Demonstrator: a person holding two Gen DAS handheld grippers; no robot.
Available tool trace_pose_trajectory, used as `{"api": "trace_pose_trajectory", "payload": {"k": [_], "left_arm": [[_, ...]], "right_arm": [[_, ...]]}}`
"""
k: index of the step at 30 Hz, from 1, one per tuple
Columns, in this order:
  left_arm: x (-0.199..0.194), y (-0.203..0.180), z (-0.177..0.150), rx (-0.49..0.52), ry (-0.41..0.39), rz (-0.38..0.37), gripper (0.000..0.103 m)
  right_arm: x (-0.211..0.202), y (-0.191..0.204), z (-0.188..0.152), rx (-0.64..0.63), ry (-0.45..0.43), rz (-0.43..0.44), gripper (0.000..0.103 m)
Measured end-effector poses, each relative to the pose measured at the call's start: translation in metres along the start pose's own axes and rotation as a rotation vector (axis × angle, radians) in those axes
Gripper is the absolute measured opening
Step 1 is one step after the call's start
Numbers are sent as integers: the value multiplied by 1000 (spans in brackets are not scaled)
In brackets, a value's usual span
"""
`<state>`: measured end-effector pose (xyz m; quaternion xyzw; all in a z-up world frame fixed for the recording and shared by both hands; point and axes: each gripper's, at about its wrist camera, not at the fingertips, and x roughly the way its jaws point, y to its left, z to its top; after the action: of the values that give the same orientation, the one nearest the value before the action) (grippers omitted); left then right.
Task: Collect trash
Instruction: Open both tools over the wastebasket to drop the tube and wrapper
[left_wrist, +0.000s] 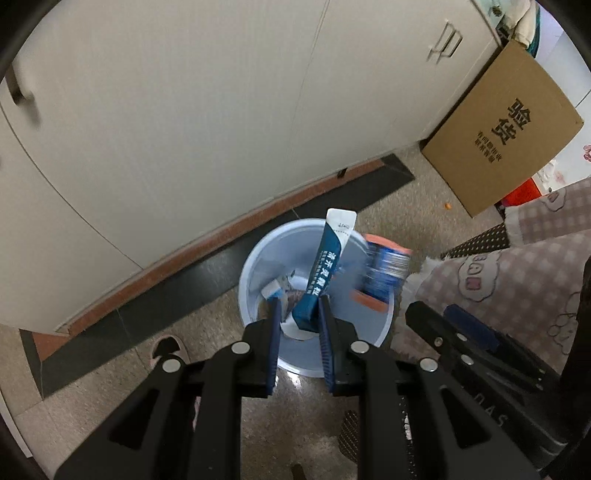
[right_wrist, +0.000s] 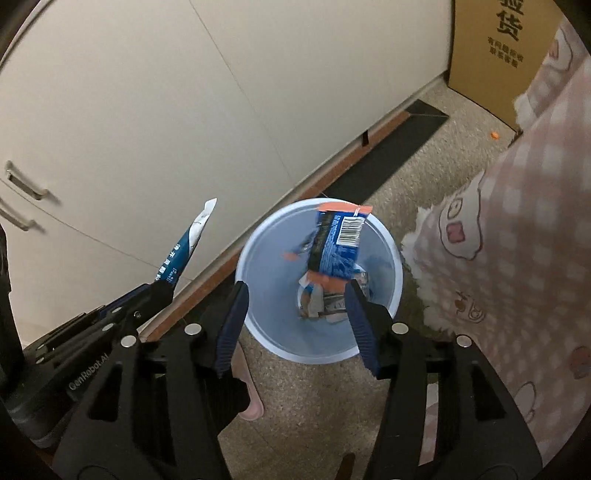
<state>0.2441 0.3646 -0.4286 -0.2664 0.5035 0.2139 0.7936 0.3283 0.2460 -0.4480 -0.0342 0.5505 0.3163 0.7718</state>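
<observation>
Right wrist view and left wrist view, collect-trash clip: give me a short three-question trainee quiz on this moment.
1. True or false: the left gripper is shut on the long blue-and-white sachet.
2. The blue-and-orange barcode wrapper is: A) pinched between both right fingers; B) loose between the spread fingers, over the bin; C) on the floor.
3. What lies below both grippers?

Key: 1 true. 2 B. 3 the round pale-blue plastic bin, already holding some trash.

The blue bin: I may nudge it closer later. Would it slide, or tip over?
The blue bin looks like thin plastic holding only a few wrappers, so it is probably light. On the smooth floor it would likely slide; a push near the rim might tip it.
</observation>
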Motion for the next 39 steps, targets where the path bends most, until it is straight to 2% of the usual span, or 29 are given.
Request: {"api": "trace_pose_trajectory", "payload": {"k": [6, 13, 21, 23, 24, 25, 33, 39], "left_arm": [[22, -5, -4, 29, 35, -2, 19], [41, -10, -9, 55, 77, -1, 19], [35, -19, -4, 60, 22, -32, 21], [33, -19, -2, 54, 4, -43, 32], [33, -19, -2, 48, -1, -50, 50], [32, -18, -2, 35, -13, -51, 55], [30, -17, -1, 37, -9, -44, 55], [12, -10, -1, 42, -32, -35, 55]], "right_arm": [[11, -8, -2, 16, 12, -18, 59], [-11, -12, -16, 14, -55, -142, 61], [-35, -18, -17, 34, -134, -164, 61], [-38, -19, -17, 43, -142, -161, 61], [-38, -20, -17, 48, -144, -160, 62], [-39, -21, -17, 50, -142, -164, 62], [-43, -18, -20, 60, -123, -148, 62], [-54, -8, -18, 48, -130, -125, 62]]}}
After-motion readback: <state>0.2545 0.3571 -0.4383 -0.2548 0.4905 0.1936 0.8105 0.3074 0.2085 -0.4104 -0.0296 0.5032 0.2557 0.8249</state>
